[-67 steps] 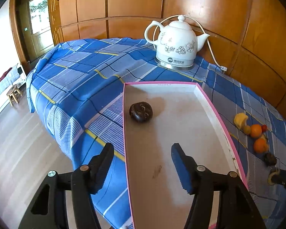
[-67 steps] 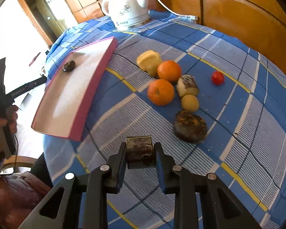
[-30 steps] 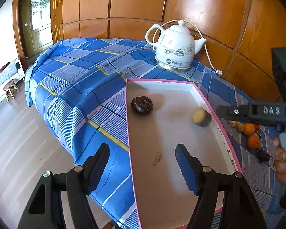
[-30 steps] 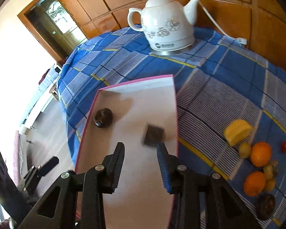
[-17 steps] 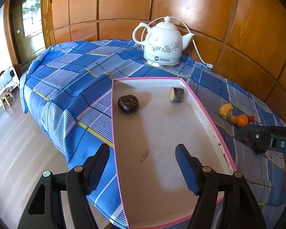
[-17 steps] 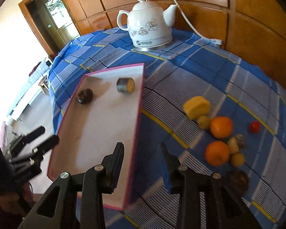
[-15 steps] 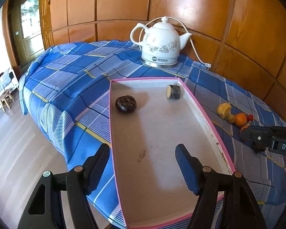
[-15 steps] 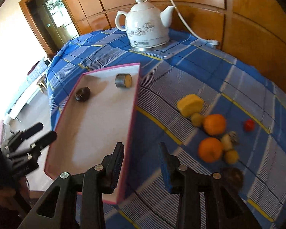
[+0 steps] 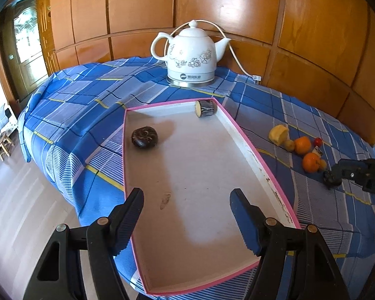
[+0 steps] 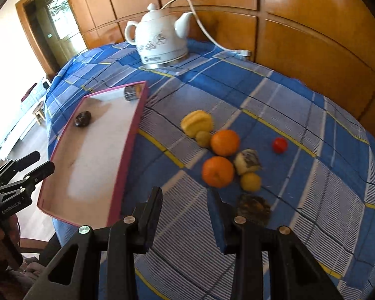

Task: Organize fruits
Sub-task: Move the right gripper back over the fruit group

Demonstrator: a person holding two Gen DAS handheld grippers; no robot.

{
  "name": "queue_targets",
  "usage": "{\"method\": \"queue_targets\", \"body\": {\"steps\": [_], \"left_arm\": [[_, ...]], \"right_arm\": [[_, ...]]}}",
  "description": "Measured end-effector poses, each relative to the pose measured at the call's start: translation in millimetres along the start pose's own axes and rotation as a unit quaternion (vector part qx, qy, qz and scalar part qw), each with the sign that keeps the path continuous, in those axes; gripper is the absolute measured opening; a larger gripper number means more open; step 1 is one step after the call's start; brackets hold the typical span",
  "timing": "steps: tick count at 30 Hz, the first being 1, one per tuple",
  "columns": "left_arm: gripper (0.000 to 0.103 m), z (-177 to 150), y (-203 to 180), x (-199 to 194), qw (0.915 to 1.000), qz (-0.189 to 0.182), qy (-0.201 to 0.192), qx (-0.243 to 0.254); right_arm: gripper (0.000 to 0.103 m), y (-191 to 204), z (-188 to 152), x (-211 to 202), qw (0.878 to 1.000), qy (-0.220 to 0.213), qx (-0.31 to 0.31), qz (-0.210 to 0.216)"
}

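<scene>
Black plastic left hand-held gripper (image 9: 187, 216): fingers spread apart, nothing between them, poised over the near end of the pink-rimmed white rectangular tray (image 9: 252, 150). Black plastic right hand-held gripper (image 10: 185, 213): fingers likewise apart and empty, above the blue plaid cloth on the worktop (image 10: 300, 115), just beside the tray's right rim.

Nearest the right gripper, on the cloth: dark round wrinkled fruit (image 10: 253, 208), partly behind the right finger. Beyond it, in a loose cluster: small yellow round fruit (image 10: 250, 181), orange citrus fruit (image 10: 217, 171), brown-and-cream cut fruit piece (image 10: 247, 162), second orange citrus fruit (image 10: 225, 142), small greenish-yellow round fruit (image 10: 203, 138), yellow ridged fruit (image 10: 197, 123). Small red round fruit (image 10: 279, 145) set apart to the right of the cluster.

Inside the tray: dark round fruit (image 9: 144, 137) near the left wall, toward the far half. Short cylindrical piece with dark skin and pale cut face (image 9: 205, 108) lying on its side in the far right corner, against the far wall.

Farthest: white ceramic electric kettle with floral print (image 9: 190, 57) on its metal base, upright on the cloth near the wooden panelled wall (image 9: 237, 12), white cord trailing right.
</scene>
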State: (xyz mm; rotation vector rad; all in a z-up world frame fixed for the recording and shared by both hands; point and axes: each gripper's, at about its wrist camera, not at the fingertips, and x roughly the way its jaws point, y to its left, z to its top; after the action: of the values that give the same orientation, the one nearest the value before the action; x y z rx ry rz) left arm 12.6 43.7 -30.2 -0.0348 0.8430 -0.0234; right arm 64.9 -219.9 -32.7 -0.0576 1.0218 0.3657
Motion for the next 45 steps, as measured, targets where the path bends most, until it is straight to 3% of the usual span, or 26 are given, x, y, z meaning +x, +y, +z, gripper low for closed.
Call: {"method": "queue_targets", "body": {"steps": [11,21,27,36,45], "left_arm": [[0.072,0,-19,4,0.9997,-0.006,0.008,0.023],[0.071,5,-39,8,0.9984,-0.027,0.018,0.046],[0.062,19,-65,15,0.9954,-0.054,0.025,0.075],[0.042,55,-95,48,0.9885,-0.11,0.068,0.078],[0.04,97,-132,103,0.9793,-0.147,0.104,0.093]], "right_arm": [[0.037,-49,0,-19,0.999,-0.016,0.02,-0.046],[0.037,-114,-16,-17,0.993,-0.007,0.083,-0.089],[0.037,-139,-24,-13,0.988,-0.003,0.133,-0.076],[0.037,-136,-20,-11,0.989,-0.005,0.139,-0.045],[0.037,-137,-17,-12,0.989,-0.007,0.148,-0.024]]}}
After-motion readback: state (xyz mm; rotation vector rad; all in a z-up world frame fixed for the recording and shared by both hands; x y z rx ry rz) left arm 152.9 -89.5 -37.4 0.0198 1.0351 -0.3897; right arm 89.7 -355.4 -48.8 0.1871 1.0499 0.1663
